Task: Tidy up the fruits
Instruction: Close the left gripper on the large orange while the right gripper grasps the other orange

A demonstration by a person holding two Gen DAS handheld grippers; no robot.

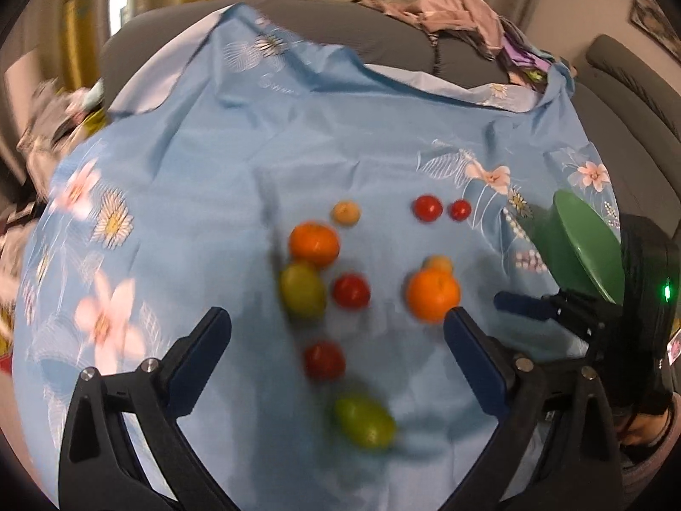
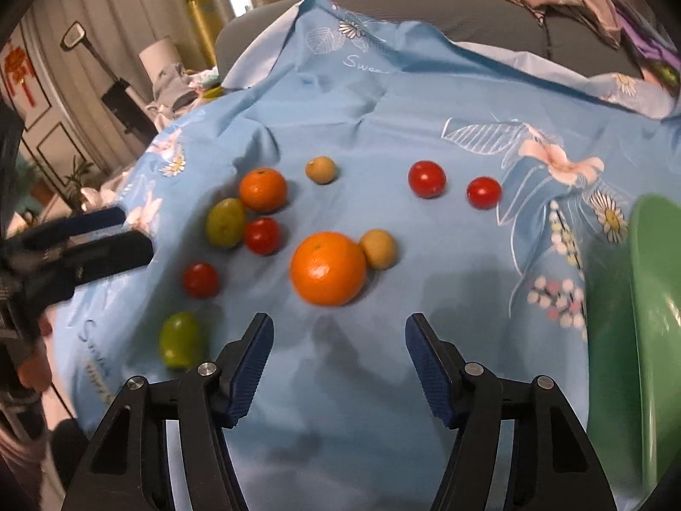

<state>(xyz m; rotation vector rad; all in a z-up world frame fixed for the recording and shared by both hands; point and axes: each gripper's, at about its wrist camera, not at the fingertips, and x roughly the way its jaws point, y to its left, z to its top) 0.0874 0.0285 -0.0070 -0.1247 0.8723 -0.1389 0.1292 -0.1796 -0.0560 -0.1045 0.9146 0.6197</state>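
Both tools stand spread and empty, the left gripper (image 1: 336, 323) over the fruits left of the large round orange (image 2: 328, 268), the right gripper (image 2: 339, 340) just short of it, presumably lining up picks toward the green plastic bowl (image 2: 655, 319) to its right on the blue floral cloth (image 2: 383, 98).

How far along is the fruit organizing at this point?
Nothing looks sorted yet. All ten fruits lie loose on the blue cloth; the green bowl shows no fruit in the part visible. In hand: nothing. The right tool stands open just short of the large orange, and the left tool is open above the green and red fruits. Every fruit is left to sort.
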